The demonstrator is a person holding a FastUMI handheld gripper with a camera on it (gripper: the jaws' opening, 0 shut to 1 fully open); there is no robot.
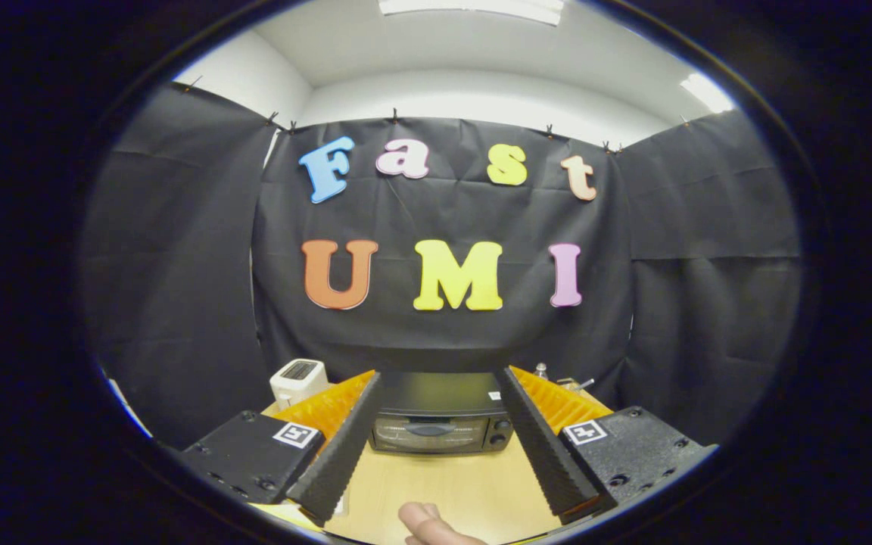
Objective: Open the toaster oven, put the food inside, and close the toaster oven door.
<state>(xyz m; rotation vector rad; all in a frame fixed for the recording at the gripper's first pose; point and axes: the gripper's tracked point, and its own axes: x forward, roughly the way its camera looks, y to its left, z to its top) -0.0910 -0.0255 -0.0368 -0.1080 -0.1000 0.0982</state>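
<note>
The toaster oven [440, 420] sits on the wooden table [474, 484], beyond the fingers and right in the gap between them. Its door [430, 434] is closed, and the handle [430, 428] runs along the top of the glass. The gripper [440, 378] is spread wide and holds nothing.

A white toaster [298, 380] stands beside the oven on the left, and some small things I cannot make out sit behind it on the right. A bit of a hand [427, 524] shows close below the fingers. I cannot see any food.

What could go wrong? The handle is thin, so the fingers could slip off it. If they push too hard, the oven could slide back. The wide fingers could also bump the white toaster.
</note>
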